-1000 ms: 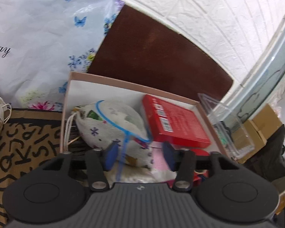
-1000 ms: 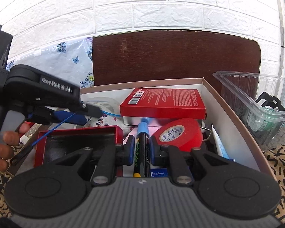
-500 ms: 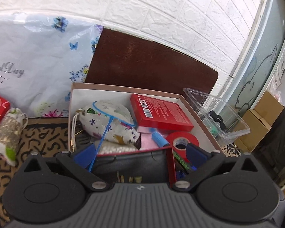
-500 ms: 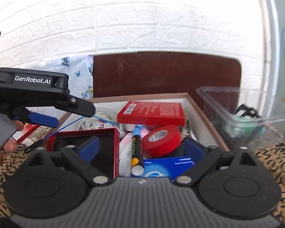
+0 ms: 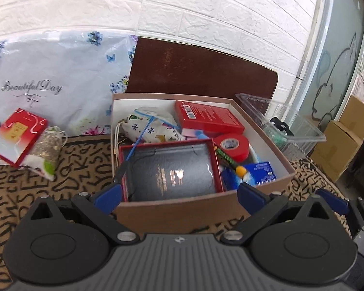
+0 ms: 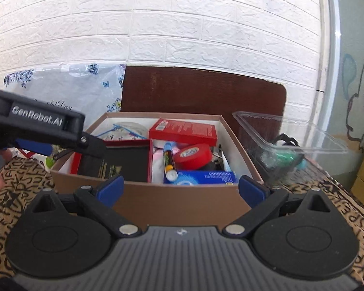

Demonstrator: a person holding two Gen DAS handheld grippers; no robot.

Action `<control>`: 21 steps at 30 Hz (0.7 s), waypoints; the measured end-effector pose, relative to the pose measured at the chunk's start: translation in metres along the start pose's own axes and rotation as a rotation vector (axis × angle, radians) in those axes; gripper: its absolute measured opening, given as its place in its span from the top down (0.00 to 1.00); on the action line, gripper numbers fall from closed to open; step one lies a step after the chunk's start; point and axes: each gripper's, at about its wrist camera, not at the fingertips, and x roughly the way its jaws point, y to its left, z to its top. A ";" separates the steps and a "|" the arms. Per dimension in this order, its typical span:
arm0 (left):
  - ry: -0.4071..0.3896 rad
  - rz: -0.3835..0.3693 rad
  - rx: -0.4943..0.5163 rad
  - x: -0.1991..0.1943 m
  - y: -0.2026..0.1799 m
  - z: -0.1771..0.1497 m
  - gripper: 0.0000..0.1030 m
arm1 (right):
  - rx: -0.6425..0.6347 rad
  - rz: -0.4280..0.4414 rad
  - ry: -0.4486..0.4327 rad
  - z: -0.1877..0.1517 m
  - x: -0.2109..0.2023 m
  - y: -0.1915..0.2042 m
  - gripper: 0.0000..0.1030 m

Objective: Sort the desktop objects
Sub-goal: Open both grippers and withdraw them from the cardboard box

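Note:
An open brown cardboard box (image 5: 201, 208) holds a red tray with a dark insert (image 5: 169, 167), a floral pouch (image 5: 153, 126) with a blue cord (image 5: 138, 138), a flat red box (image 5: 206, 116), a red tape roll (image 5: 231, 145), a blue packet (image 5: 257, 172) and a marker (image 6: 168, 160). My left gripper (image 5: 179, 195) hovers open before the box's front wall (image 6: 182, 201), empty. My right gripper (image 6: 181, 190) is also wide open and empty, just outside that wall. One left finger (image 6: 92, 145) reaches over the box's left corner in the right wrist view.
A clear plastic container (image 5: 279, 121) stands right of the box. A red-and-white packet (image 5: 17, 133) and a small pouch (image 5: 46, 150) lie to the left on the letter-patterned cloth (image 5: 36, 181). Behind are a floral bag (image 5: 48, 72), a brown board (image 5: 199, 72) and the brick wall.
Both grippers opened wide and drew back out of the box. The right one let go of the marker, which now lies inside. The left one released the pouch's blue cord.

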 end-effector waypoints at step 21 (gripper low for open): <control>-0.089 0.079 0.064 -0.059 -0.022 -0.064 0.00 | 0.086 -0.109 0.107 -0.038 -0.042 0.000 0.04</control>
